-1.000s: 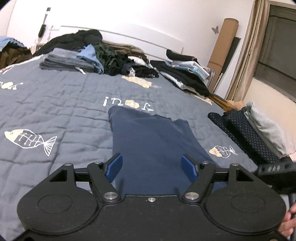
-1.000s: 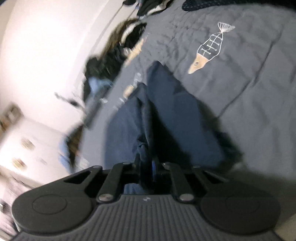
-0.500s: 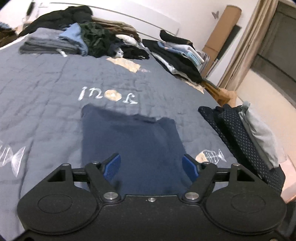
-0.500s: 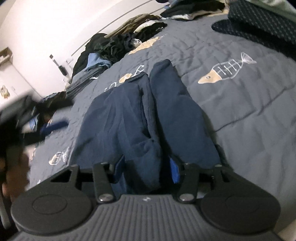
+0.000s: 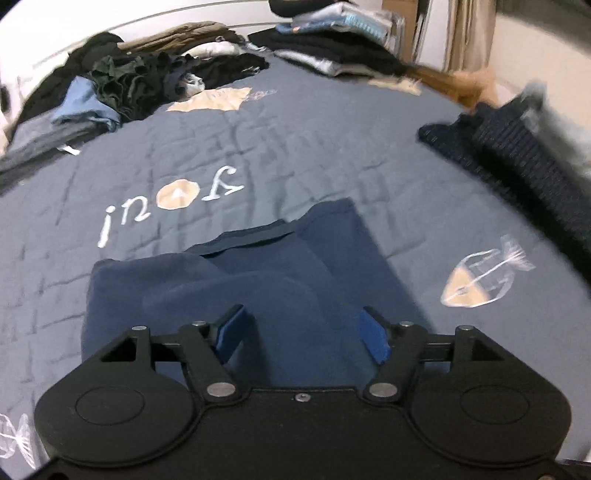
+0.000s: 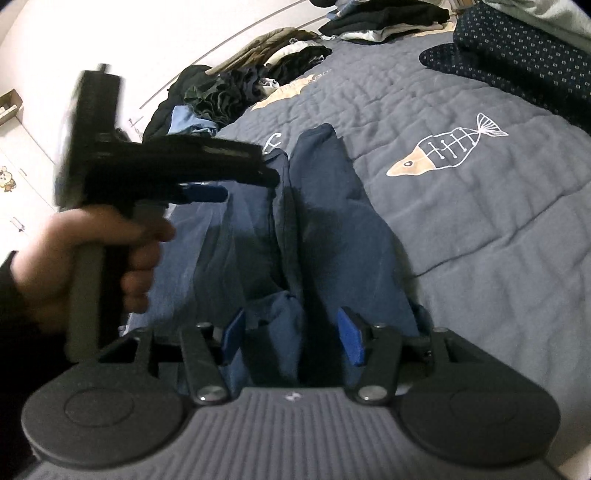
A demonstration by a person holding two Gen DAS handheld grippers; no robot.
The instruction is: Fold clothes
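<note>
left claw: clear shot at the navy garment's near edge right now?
Probably yes. The left claw hangs open right over the navy garment, nothing lying between; the right claw sits open at the other side.

Soft, even indoor light falls on the grey quilt (image 5: 295, 140), with no hard glare on it. Beyond the quilt, the white wall (image 6: 110, 33) is blown out (nearly featureless). Fisheye bending curves both views' edges. Motion blur smears the dark clothes (image 5: 517, 147) right of the quilt and the left hand (image 6: 85, 258).
</note>
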